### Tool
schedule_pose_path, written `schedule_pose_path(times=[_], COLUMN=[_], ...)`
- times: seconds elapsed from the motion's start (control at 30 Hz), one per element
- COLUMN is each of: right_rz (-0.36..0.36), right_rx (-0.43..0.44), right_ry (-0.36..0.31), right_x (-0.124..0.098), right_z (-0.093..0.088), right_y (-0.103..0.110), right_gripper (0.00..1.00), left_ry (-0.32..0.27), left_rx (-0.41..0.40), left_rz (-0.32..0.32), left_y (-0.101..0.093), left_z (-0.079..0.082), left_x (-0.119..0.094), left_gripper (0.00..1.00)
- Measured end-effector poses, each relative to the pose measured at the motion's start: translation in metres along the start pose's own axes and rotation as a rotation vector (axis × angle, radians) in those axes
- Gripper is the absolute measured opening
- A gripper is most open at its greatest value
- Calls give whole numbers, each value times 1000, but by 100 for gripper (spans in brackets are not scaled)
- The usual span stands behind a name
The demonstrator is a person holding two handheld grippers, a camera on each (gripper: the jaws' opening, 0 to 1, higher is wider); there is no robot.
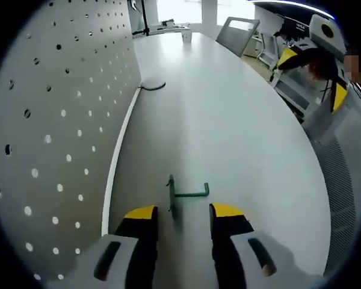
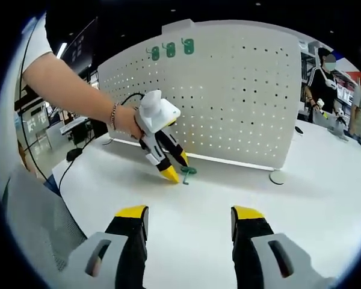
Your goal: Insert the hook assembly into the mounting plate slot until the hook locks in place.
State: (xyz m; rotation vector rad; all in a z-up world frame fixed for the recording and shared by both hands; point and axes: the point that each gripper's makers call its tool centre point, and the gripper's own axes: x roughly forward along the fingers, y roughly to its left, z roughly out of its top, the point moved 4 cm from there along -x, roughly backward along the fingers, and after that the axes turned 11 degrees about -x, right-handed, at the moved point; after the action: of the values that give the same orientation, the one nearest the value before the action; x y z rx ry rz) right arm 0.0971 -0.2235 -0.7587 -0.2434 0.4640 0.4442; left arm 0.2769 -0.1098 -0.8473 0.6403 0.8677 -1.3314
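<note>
The left gripper (image 1: 182, 218), black with yellow tips, hangs low over the table with its jaws spread and nothing between them; the small green metal hook assembly (image 1: 184, 195) lies flat on the white tabletop (image 1: 228, 120) just past the tips, in line with the gap. In the right gripper view that same left gripper (image 2: 175, 168) points down at the green hook (image 2: 188, 172), the yellow tips beside it, though whether they touch it is not clear. The right gripper (image 2: 189, 224) is released and empty too, held back at the near side, well apart from the hook. Behind the hook stands the white perforated mounting plate (image 2: 228, 90), upright on the table, with three green hooks (image 2: 170, 50) already hung near its upper left edge. The step in hand looks like the pick-up: the hook is not yet grasped. Next the left jaws would need to move forward around the hook's stem, close, lift it, and carry it to a free slot in the plate.
</note>
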Motion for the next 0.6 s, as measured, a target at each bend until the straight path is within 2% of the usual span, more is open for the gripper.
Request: schedule_pose_path(times=[0.13,0.27,0.33,0.37,0.47,0.6], right_rz=[1,-2,-2,-2,-2,-1], right_rx=[0,4,6,6,5,6], right_ry=[0,-1,-2,-2,-2,1], right_x=[0,0,0,0,0,0], right_z=[0,0,0,0,-1,-1], right_y=[0,-1,-1,-1,-1,-1], right_gripper=[53,53,53,53,53,53], left_ry=[-1,-4,3,3,2,-11], left_rx=[19,11,3,16,-3,59], left_rz=[16,31,63,79,76,105], left_y=[1,2,6,9,8,9], left_z=[1,2,1,1,2,2], left_x=[0,0,0,0,1,1], left_gripper=[19,13,6,5,4,3])
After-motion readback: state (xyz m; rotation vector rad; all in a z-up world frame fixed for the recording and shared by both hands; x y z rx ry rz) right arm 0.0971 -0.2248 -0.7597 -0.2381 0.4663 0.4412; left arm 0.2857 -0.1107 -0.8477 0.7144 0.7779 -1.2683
